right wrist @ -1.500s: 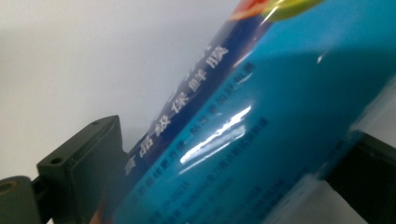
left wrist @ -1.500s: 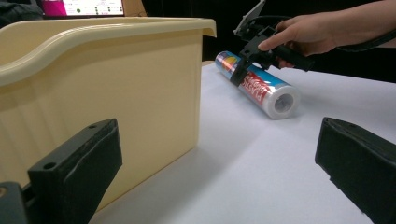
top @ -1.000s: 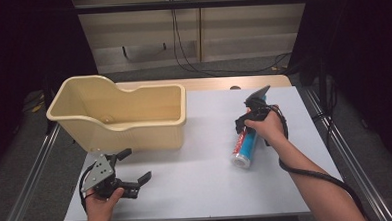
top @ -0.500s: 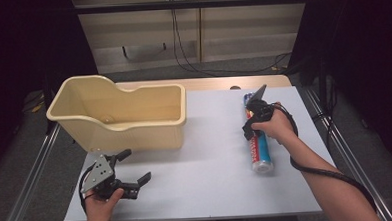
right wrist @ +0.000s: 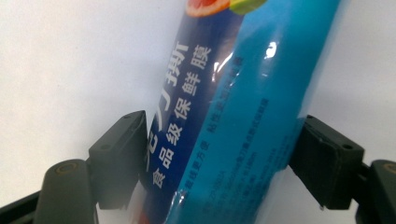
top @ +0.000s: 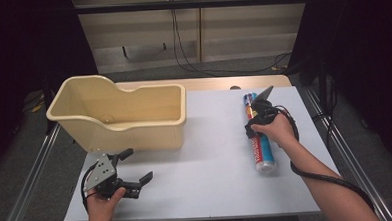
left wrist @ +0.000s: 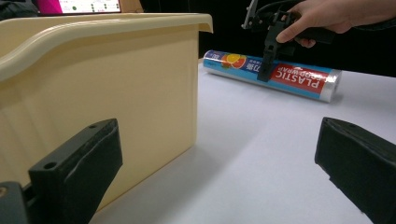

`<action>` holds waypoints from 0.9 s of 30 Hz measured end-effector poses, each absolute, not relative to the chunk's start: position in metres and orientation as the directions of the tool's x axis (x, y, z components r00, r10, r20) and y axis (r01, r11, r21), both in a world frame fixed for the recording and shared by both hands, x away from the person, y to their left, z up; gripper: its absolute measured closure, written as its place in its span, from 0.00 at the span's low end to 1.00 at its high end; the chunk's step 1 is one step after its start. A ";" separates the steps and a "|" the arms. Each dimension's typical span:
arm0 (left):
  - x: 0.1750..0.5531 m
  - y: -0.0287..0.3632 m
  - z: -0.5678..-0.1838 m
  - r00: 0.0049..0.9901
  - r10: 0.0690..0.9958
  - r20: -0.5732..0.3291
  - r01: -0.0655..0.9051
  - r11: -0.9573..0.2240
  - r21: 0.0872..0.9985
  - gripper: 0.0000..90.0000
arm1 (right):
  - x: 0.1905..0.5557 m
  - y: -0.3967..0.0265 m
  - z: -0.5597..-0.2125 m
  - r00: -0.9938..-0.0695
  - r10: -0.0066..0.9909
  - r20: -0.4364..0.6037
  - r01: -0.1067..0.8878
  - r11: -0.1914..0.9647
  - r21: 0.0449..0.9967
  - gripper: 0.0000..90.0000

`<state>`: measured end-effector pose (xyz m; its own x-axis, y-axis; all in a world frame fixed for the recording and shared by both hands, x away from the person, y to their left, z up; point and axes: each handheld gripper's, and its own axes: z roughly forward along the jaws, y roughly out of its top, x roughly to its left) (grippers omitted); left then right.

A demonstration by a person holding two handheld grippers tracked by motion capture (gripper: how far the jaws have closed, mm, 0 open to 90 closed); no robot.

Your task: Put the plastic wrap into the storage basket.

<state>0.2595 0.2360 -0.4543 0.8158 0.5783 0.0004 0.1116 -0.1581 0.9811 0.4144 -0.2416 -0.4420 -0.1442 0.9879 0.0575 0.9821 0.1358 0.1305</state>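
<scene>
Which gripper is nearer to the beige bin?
Left. The left gripper sits just before the beige bin; the right gripper grips the plastic wrap roll across the table.

bin (top: 129, 121) far-left on table (top: 212, 190) | wrap roll (top: 259, 143) right, lying flat

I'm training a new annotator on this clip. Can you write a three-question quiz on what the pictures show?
1. True or false: the plastic wrap roll lies on the white table, outside the beige bin.
2. The jaws of the right tongs stand: A) around the roll, B) on the bin's rim, C) apart over bare table.
3. Fill in: the left tongs are ____, with nothing between the jaws.

Key
1. True; it lies to the right of the bin.
2. A; the right gripper view shows a jaw at each side of the roll.
3. Open.
</scene>
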 end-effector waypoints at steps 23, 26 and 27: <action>0.260 0.234 -0.455 0.821 0.571 -0.002 0.119 -0.167 0.979 0.01 | 0.413 -0.236 -0.448 -0.104 0.994 0.029 0.967 0.094 0.238 0.28; 0.261 0.234 -0.456 0.823 0.568 -0.006 0.120 -0.163 0.979 0.01 | 0.414 -0.237 -0.449 -0.096 0.995 0.036 0.970 0.085 0.228 0.28; 0.261 0.234 -0.456 0.824 0.567 -0.007 0.120 -0.162 0.979 0.01 | 0.415 -0.238 -0.451 -0.097 0.994 0.044 0.969 0.084 0.230 0.28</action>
<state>0.2610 0.2335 -0.4561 0.8236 0.5671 -0.0073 0.1203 -0.1622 0.9794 0.4145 -0.2376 -0.4507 -0.0968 0.9943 0.0445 0.9695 0.0841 0.2302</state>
